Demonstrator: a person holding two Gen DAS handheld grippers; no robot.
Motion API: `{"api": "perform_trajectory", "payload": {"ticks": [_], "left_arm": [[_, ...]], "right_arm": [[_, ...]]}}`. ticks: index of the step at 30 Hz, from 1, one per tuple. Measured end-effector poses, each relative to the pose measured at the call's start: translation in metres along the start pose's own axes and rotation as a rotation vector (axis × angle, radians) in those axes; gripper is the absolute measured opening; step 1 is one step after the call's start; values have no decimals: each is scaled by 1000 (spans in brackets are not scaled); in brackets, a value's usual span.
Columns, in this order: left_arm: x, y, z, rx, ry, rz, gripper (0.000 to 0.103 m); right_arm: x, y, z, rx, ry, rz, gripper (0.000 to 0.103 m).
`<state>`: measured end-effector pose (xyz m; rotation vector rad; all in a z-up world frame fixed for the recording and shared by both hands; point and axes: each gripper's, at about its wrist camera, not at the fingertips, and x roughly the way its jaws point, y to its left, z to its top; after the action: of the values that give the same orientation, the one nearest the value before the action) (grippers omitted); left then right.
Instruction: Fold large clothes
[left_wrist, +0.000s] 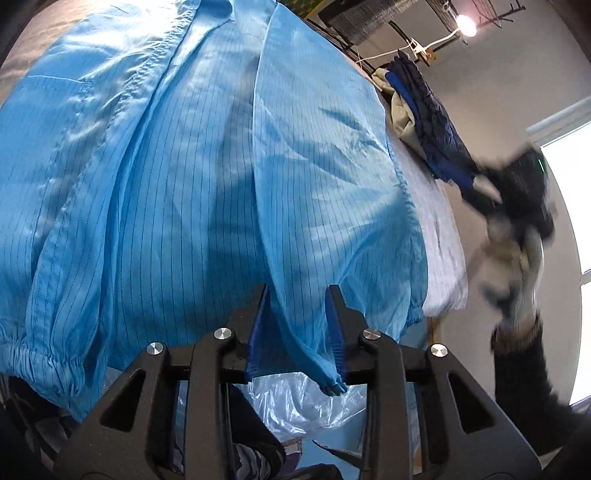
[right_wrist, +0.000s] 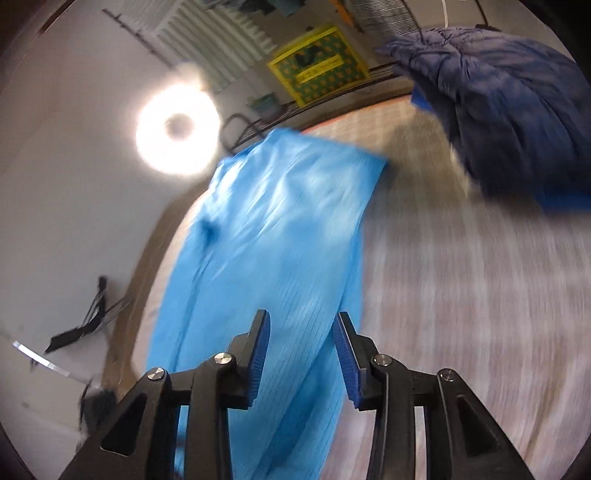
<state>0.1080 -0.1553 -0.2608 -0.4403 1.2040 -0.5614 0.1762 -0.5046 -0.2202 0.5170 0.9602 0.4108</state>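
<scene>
A light blue pinstriped garment (left_wrist: 184, 166) lies spread over the bed, with an elastic cuff at the lower left. My left gripper (left_wrist: 299, 291) sits at its near hem. Its jaws are apart and a folded edge of the blue cloth hangs loosely between the blue pads (left_wrist: 258, 332), which do not pinch it. In the right wrist view the same garment (right_wrist: 280, 221) runs away as a long folded strip. My right gripper (right_wrist: 303, 317) hovers open above its near end, with nothing gripped. That view is motion-blurred. At the far right of the left wrist view, my right gripper (left_wrist: 517, 206) is a dark blur.
A heap of dark navy clothes (right_wrist: 509, 122) (left_wrist: 436, 122) lies at the far side of the pale quilted mattress (right_wrist: 461, 295). Crumpled clear plastic (left_wrist: 295, 402) sits below the bed edge. A ring lamp (right_wrist: 177, 127) glares at the left, and a bright window (left_wrist: 569, 206) lies to the right.
</scene>
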Motion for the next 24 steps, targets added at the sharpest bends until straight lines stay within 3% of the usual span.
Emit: {"api": "perform_trajectory", "payload": {"ticks": [5,6,7,10,14,16,18,19,24], "left_arm": [[1,7,-1,-36,21,-13,28],[3,8,-1,-39,34,-21,19],[4,7,-2,-39,41,-22,11],[7,8,-3,-54,51,-29,6],[9,6,-8,-70,51,-39,4],[9,7,-9,-80,51,-46,3],[7,3,-12,-74,48,-47,3],[7,0,-14,-69,47,-49,3],[1,-21,-21,-23,45,-80,3]], "right_arm": [[-12,23,-76,-6,92,100,39],[-9,30,-91,-16,115,107,39],[-6,33,-100,-23,131,106,39],[10,34,-120,-12,173,81,39],[26,29,-135,45,211,128,37],[28,38,-139,20,213,138,30],[27,44,-139,-2,210,143,8],[24,47,-138,-12,208,139,4],[-8,43,-127,-10,150,128,0]]}}
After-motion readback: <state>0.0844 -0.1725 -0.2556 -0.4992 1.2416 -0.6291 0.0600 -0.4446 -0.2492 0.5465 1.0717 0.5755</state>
